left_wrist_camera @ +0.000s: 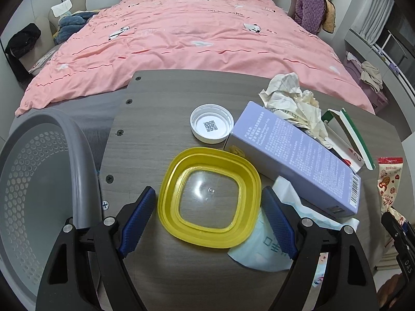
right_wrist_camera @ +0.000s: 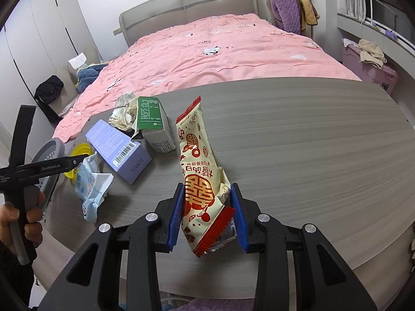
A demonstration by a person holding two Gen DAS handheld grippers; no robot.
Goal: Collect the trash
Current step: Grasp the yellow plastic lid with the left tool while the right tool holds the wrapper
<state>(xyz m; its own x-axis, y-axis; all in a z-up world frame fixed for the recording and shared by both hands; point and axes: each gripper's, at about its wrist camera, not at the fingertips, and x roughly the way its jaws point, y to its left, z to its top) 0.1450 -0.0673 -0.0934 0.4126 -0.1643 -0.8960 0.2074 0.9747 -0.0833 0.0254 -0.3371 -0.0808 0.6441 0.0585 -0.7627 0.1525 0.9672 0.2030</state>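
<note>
My left gripper is open, its blue pads on either side of a yellow square lid lying on the grey table. A grey perforated bin stands at the table's left edge. My right gripper is shut on a cream and red snack wrapper, held upright above the table. The wrapper also shows at the right edge of the left wrist view.
On the table lie a white round cap, a purple box, crumpled paper, a green and white carton and a pale blue tissue packet. A pink bed lies beyond the table.
</note>
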